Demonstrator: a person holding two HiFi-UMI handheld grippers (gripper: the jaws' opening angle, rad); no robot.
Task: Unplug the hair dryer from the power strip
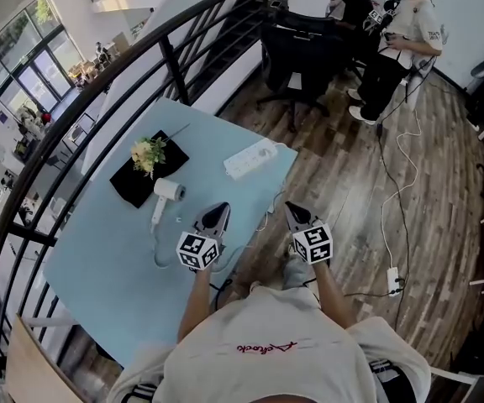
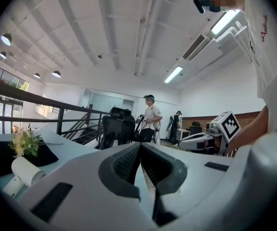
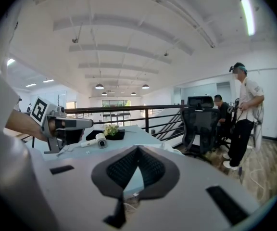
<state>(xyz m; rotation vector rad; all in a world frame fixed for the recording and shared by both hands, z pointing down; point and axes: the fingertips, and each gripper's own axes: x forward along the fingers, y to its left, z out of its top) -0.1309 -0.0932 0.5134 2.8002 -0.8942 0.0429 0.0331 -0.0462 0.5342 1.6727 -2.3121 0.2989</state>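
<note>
Two empty grippers are hovering, jaws together: left gripper (image 1: pixel 217 212) over the table's (image 1: pixel 99 254) right edge, right gripper (image 1: pixel 296 213) beyond it above floor (image 1: pixel 351 183). Hair dryer (image 1: pixel 165 194) is lying mid-table, power strip (image 1: pixel 250 159) sitting at the far edge.

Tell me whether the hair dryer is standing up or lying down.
Lying down: the hair dryer rests on its side on the blue table, handle flat.

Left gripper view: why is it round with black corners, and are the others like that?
Left gripper view: wide-angle lens, so black corners; ceiling lamp glares. Right gripper view: same round frame. Head view: fills the frame, yet the railing bows.
</note>
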